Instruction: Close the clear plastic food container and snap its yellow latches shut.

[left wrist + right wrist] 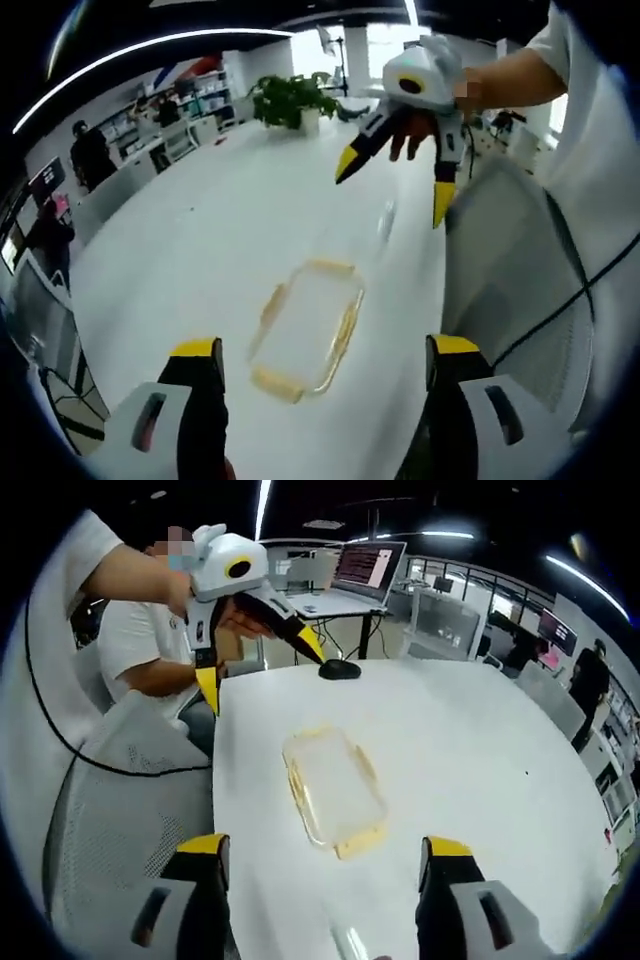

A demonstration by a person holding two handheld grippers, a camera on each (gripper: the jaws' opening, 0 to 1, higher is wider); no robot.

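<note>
On the white table point(200, 250) a clear plastic container point(305, 328) lies flat, its lid in place and yellow latches point(345, 325) showing along its edges; whether they are snapped down is too blurred to tell. In the left gripper view the container rests just ahead of the left gripper point(325, 365), between the lines of its two yellow-tipped jaws, which stand wide apart and hold nothing. Farther across the table the right gripper point(392, 188) hangs in the air above the surface, held by a hand point(415, 125), its jaws spread and empty. A potted plant point(290, 100) stands at the far end of the table, and a person in dark clothes point(90, 155) is by the desks beyond.

In the right gripper view the same container point(333, 788) sits near the middle of the table point(480, 740), ahead of the right gripper point(325, 855), whose jaws are also wide apart and clear of it. The left gripper point(262, 673) hovers beyond the container, open, near the table edge. A dark computer mouse point(340, 669) lies at the far side, and a grey mesh chair point(120, 800) stands beside the table.
</note>
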